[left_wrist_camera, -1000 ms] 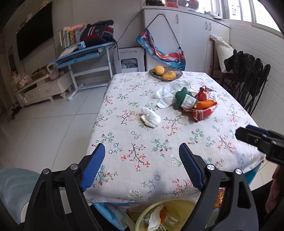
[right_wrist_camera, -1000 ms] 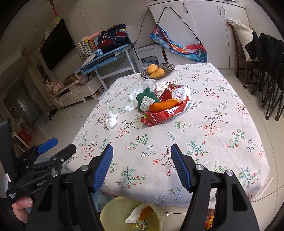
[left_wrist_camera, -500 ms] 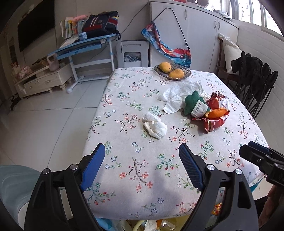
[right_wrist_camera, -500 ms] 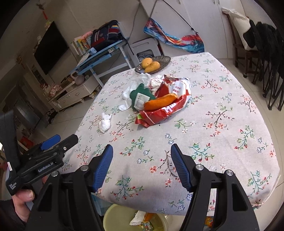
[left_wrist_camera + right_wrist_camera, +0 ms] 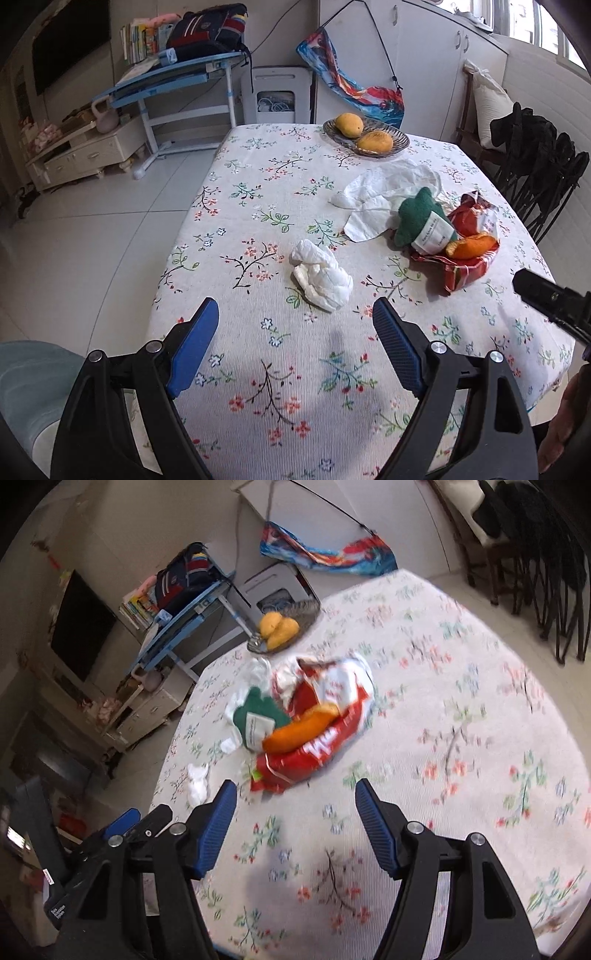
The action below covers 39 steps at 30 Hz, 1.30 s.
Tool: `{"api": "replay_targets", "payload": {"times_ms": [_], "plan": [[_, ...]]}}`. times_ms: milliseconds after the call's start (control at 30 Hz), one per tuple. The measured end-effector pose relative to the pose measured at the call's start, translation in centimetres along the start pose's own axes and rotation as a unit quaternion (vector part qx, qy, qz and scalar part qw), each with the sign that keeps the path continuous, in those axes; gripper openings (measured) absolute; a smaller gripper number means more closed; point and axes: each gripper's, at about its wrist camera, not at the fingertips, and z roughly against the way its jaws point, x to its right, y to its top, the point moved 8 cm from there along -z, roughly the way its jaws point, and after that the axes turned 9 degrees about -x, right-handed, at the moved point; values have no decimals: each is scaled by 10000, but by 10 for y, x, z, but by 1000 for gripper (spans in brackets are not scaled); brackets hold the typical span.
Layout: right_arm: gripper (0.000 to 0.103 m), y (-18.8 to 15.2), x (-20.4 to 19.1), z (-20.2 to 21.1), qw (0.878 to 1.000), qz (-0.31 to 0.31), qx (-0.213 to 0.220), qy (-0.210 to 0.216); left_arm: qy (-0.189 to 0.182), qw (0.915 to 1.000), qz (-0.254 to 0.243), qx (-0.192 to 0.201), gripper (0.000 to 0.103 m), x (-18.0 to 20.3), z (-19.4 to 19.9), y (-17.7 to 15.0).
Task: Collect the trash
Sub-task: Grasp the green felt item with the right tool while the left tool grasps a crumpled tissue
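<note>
Both jaws apart, empty: left hand-held gripper hovers just short of crumpled tissue on desk; right hand-held gripper near red wrapper. Risks: soft wad may squash or slip from pads; glossy crinkly wrapper carries orange item + green pouch, could spill; tablecloth may snag.

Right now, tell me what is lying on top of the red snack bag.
An orange plush carrot lies across the crumpled red snack bag, its green felt top with a white label resting on the white paper beside it. Whatever is inside or under the bag is covered.
</note>
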Motion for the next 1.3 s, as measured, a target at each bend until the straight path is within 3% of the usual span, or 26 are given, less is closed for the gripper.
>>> {"api": "replay_targets", "payload": {"times_ms": [300, 567, 700, 867, 1100, 1167, 1267, 1300], "plan": [[65, 25, -26, -22, 9960, 840, -75, -291, 2, 10000, -13, -98, 82, 4, -20, 16], [65, 40, -27, -48, 9838, 1554, -378, -815, 11, 9996, 41, -274, 82, 4, -37, 19], [65, 48, -33, -47, 9836, 1660, -286, -646, 1, 9995, 61, -308, 82, 4, -40, 18], [55, 53, -44, -62, 9797, 1871, -493, -527, 31, 9994, 53, -327, 82, 4, -44, 20], [52, 49, -42, -92, 9714, 2077, -851, -774, -12, 9990, 151, -420, 81, 4, -57, 25], [43, 48, -42, -94, 9697, 2125, -885, -814, -58, 9988, 73, -475, 68, 7, -61, 24], [35, 47, -45, -93, 9668, 2253, -832, -870, -81, 9987, -118, -488, 34, 13, -61, 25], [34, 48, -47, -90, 9676, 2260, -767, -829, -94, 9987, -137, -482, 30, 14, -60, 25]]}}
